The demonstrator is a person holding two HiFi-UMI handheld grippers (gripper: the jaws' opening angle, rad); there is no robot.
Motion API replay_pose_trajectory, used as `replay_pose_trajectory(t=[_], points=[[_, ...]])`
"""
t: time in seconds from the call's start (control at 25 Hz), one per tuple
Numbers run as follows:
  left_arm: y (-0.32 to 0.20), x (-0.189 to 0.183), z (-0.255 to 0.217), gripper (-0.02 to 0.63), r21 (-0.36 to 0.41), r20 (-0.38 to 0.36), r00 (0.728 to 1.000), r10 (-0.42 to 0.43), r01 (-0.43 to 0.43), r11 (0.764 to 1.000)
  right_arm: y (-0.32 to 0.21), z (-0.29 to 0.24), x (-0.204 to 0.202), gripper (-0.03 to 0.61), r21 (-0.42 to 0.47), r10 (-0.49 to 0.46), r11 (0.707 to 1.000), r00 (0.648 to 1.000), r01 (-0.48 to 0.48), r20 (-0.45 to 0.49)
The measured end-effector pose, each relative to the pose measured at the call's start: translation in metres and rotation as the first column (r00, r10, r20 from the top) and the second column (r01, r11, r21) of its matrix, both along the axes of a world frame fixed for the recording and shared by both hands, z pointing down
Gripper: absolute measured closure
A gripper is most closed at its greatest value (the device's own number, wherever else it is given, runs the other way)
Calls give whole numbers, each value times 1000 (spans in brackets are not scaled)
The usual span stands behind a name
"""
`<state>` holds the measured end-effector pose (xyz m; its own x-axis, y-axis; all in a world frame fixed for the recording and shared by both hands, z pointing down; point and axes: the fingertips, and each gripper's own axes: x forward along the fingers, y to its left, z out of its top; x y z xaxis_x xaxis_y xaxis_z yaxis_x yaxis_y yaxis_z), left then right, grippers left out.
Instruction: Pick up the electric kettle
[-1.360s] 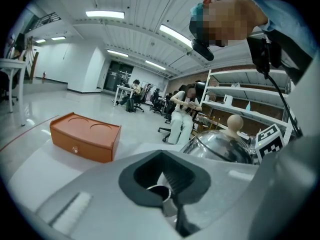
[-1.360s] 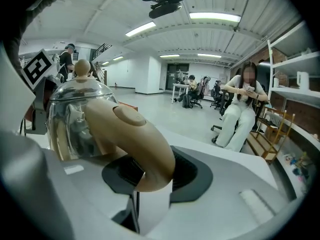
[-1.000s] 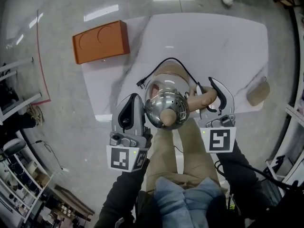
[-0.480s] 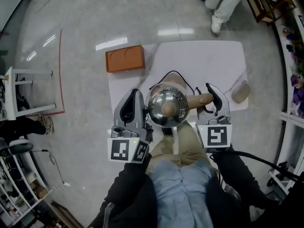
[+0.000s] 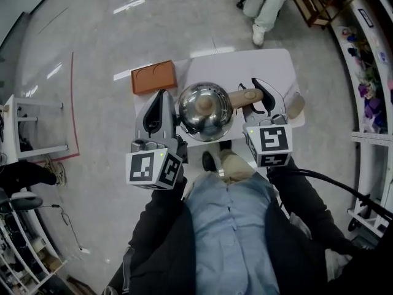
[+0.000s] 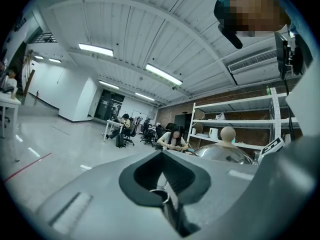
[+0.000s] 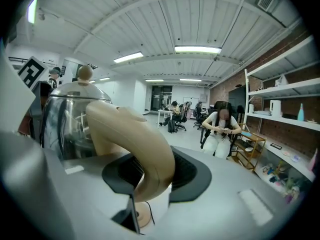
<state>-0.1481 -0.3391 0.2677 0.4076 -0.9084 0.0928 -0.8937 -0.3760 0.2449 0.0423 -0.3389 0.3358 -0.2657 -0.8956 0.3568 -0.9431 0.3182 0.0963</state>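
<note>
The electric kettle [image 5: 206, 111] is a shiny steel pot with a beige knob and a beige handle [image 5: 245, 97]. It hangs in the air well above the white table [image 5: 270, 63]. My right gripper [image 5: 265, 100] is shut on the handle, which fills its jaws in the right gripper view [image 7: 135, 144]. My left gripper [image 5: 158, 118] stands just left of the kettle body, jaws together and holding nothing. The kettle's lid [image 6: 222, 151] shows at the right of the left gripper view. A round beige base with a cord [image 7: 145, 216] shows far below through the right jaws.
An orange box [image 5: 153, 77] lies on the floor by the table's left end. A beige object [image 5: 296, 105] rests at the table's right edge. A person in white [image 5: 264, 5] sits beyond the table. Shelves [image 5: 368, 72] line the right side.
The kettle and both grippers have risen; the table and floor now look smaller and farther below. The right gripper has kept its hold on the handle.
</note>
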Motion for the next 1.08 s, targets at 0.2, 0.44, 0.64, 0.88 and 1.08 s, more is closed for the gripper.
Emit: replay_pose_trajectory(t=[0.2, 0.44, 0.64, 0.88, 1.08], points=[[-2, -1, -8, 614, 10, 0, 1000, -4, 4, 1000, 3, 0, -1, 434, -16, 18, 1000, 1000, -17, 22], [-1, -2, -10, 614, 8, -2, 1000, -6, 6, 1000, 3, -4, 0, 433, -3, 14, 1000, 1000, -14, 18], [0, -3, -10, 614, 5, -5, 1000, -5, 5, 1000, 3, -6, 1, 433, 3, 20, 1000, 1000, -20, 14], [-1, -2, -8, 614, 4, -4, 1000, 3, -3, 1000, 3, -5, 2, 432, 5, 26, 1000, 1000, -26, 13], [-2, -3, -6, 614, 6, -6, 1000, -3, 3, 1000, 1, -2, 1, 432, 7, 32, 999, 999, -32, 20]])
